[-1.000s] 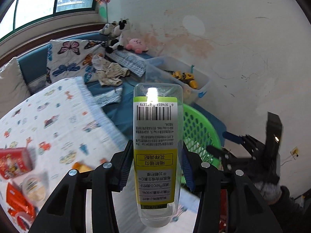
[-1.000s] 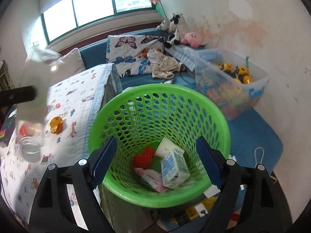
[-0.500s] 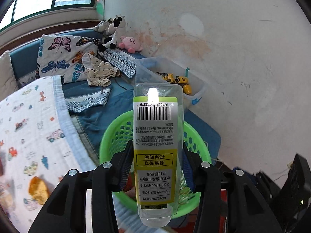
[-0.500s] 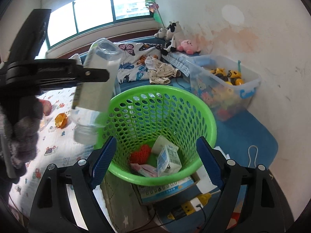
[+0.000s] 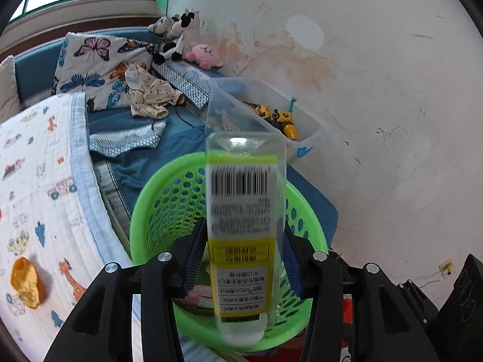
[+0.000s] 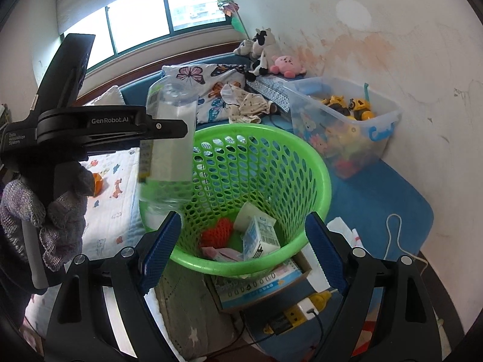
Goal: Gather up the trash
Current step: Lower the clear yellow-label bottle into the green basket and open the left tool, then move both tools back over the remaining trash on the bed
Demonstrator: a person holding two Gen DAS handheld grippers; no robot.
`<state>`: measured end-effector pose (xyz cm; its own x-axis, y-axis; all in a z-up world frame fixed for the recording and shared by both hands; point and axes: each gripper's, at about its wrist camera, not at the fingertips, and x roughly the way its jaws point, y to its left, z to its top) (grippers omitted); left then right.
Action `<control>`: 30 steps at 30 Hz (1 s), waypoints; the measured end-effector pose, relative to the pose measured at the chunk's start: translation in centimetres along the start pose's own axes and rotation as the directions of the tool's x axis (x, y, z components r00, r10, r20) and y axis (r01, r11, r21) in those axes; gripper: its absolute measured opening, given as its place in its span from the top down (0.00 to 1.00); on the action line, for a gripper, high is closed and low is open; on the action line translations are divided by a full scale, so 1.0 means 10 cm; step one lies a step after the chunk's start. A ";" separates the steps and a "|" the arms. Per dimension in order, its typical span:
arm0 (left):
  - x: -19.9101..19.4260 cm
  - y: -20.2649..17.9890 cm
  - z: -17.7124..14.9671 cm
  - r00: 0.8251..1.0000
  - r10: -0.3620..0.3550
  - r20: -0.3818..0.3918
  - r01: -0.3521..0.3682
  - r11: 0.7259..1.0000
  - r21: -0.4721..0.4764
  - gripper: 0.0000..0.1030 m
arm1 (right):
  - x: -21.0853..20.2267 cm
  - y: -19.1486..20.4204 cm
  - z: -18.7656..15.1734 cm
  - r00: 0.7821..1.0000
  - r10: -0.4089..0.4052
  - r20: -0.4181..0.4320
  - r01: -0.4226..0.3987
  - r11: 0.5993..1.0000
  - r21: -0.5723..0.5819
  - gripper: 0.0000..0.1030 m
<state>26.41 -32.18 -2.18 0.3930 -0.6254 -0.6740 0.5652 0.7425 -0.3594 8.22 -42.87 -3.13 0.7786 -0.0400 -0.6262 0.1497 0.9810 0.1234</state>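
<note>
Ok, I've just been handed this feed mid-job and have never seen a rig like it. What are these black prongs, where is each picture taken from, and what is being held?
There is no robot arm here: a person holds a hand-held gripper in each hand, and each gripper carries a wide-angle camera that looks out along its two fingers.

The left wrist view looks past the left gripper, whose fingers are closed on a clear plastic bottle with a yellow label. The bottle is over the green basket.

The right wrist view looks past the right gripper, open and empty, into the same basket. Inside lie a small carton, something red and other scraps. At left you see the left gripper from the side, in a gloved hand.

On the printed bedspread an orange wrapper still lies.
</note>
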 end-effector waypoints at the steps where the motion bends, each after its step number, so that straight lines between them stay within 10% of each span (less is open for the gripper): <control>1: 0.00 0.01 0.00 1.000 -0.003 -0.008 0.003 1.000 -0.003 0.54 | 0.00 0.01 0.00 1.000 0.000 -0.001 0.000 1.000 -0.001 0.18; 19: -0.90 0.19 -0.26 0.989 0.122 0.080 -0.127 0.990 0.055 0.33 | -0.16 0.40 0.04 0.998 0.056 0.025 -0.055 0.997 -0.055 0.19; 30: -1.63 0.71 -0.64 0.938 0.319 0.138 -0.326 0.945 0.031 0.24 | -0.16 0.81 0.13 0.991 0.132 0.027 -0.128 0.986 -0.105 0.18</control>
<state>19.38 -15.12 2.12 0.6487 -0.3824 -0.6580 0.4282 0.8981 -0.0998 9.02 -35.14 -0.15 0.8077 0.0847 -0.5834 -0.0166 0.9925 0.1212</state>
